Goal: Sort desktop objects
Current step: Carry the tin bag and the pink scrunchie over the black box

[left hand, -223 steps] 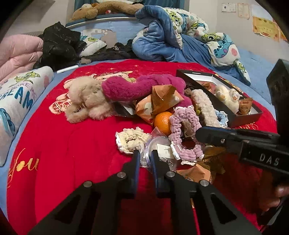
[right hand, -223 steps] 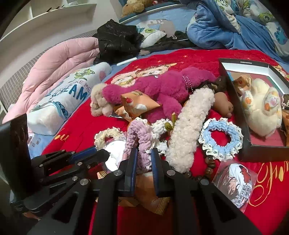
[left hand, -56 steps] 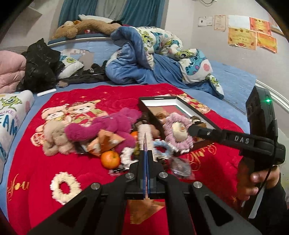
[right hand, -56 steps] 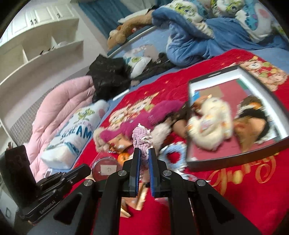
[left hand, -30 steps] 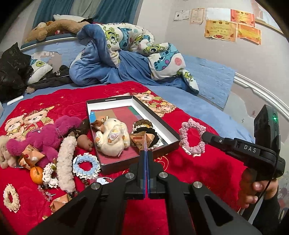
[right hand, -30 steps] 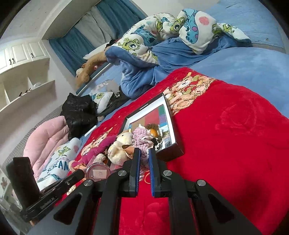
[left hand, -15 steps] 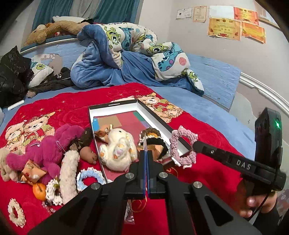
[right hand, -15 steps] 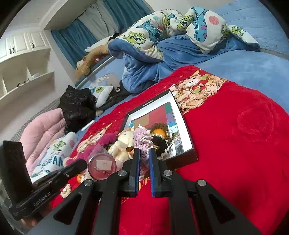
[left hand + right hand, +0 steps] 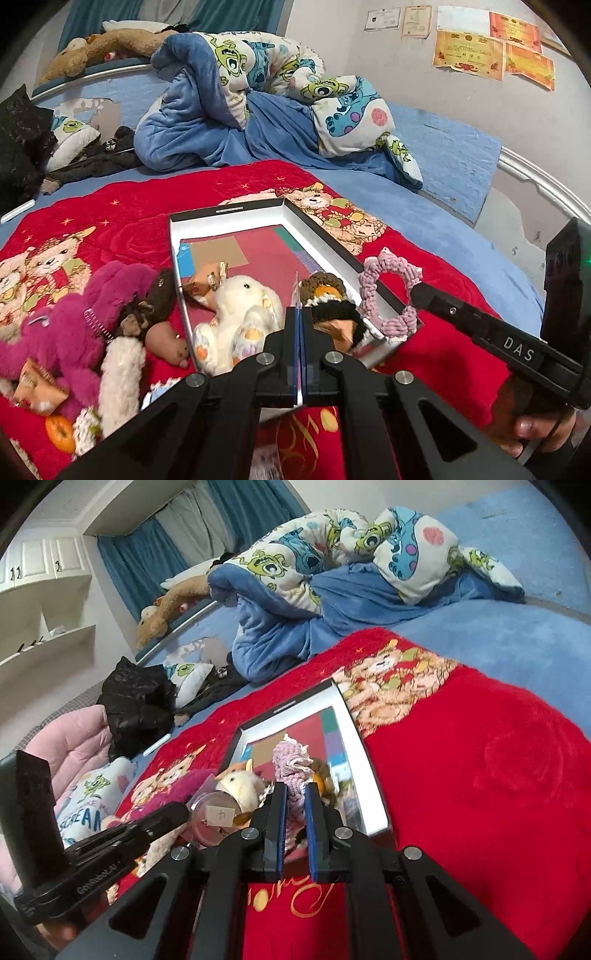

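A bedroom in a home is being shown. A bed [image 9: 424, 206] is being covered by a red blanket [image 9: 480, 760] printed with bears, and a cartoon duvet [image 9: 266, 96] is lying crumpled on it. Plush toys [image 9: 74, 325] are lying scattered on the blanket, another [image 9: 99, 44] along the headboard. Blue curtains [image 9: 147, 565] are hanging behind, white shelves [image 9: 44, 638] are being seen at one side, and certificates [image 9: 491, 55] are being displayed on the wall.

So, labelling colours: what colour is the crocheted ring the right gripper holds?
Pale pink-mauve ring; the left wrist view shows it best.
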A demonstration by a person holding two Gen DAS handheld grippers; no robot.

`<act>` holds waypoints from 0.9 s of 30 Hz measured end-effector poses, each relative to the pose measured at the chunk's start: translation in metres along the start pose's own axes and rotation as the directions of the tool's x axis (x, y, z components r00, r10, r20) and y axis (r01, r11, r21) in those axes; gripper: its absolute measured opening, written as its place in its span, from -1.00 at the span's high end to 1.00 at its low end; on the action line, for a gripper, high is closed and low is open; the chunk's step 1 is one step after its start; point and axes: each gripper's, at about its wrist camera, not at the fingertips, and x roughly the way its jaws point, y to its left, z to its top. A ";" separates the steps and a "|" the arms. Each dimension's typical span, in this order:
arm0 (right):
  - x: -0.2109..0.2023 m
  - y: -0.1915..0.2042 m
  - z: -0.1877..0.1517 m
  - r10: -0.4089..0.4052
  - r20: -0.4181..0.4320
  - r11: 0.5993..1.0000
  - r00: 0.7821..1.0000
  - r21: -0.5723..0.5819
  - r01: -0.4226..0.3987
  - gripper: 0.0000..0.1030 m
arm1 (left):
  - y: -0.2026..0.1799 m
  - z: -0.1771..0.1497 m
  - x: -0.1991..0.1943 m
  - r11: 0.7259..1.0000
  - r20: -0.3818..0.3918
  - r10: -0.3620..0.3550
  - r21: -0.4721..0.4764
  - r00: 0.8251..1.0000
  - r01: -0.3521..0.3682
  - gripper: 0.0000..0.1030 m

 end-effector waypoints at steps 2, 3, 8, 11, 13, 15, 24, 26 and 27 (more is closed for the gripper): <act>0.006 -0.003 0.001 -0.019 -0.012 1.000 1.000 -0.002 0.019 0.80 | 0.003 0.002 0.007 1.000 0.007 -0.002 -0.004 1.000 0.002 1.00; 0.009 -0.005 0.002 -0.035 -0.015 0.999 0.999 -0.003 0.035 0.80 | 0.004 0.002 0.010 1.000 0.016 -0.005 -0.010 1.000 0.005 1.00; 0.011 -0.009 0.003 -0.098 -0.005 0.995 0.995 -0.032 0.098 0.80 | 0.016 -0.002 0.022 0.998 0.026 -0.027 -0.047 0.999 0.029 1.00; 0.016 -0.009 0.002 -0.132 -0.018 0.990 0.991 -0.054 0.131 0.79 | 0.020 -0.008 0.029 0.998 0.007 -0.028 -0.048 1.000 0.028 1.00; 0.021 -0.005 0.000 -0.163 -0.026 0.983 0.986 -0.083 0.161 0.79 | 0.018 -0.013 0.030 0.999 0.005 -0.038 -0.037 0.999 0.039 1.00; 0.028 -0.002 -0.002 -0.194 -0.037 0.976 0.980 -0.108 0.190 0.78 | 0.011 -0.017 0.029 1.000 0.017 -0.014 -0.003 1.000 0.015 1.00; 0.044 0.002 -0.008 -0.322 -0.046 0.939 0.945 -0.146 0.313 0.76 | 0.011 -0.024 0.031 1.000 0.035 0.028 -0.009 0.999 -0.028 1.00; 0.043 -0.006 -0.008 -0.308 -0.055 0.947 0.950 -0.114 0.301 0.75 | 0.012 -0.024 0.030 1.000 0.035 0.027 -0.010 0.999 -0.027 1.00; 0.042 -0.007 -0.007 -0.298 -0.056 0.951 0.953 -0.101 0.292 0.76 | 0.012 -0.024 0.030 1.000 0.036 0.030 -0.008 0.999 -0.030 1.00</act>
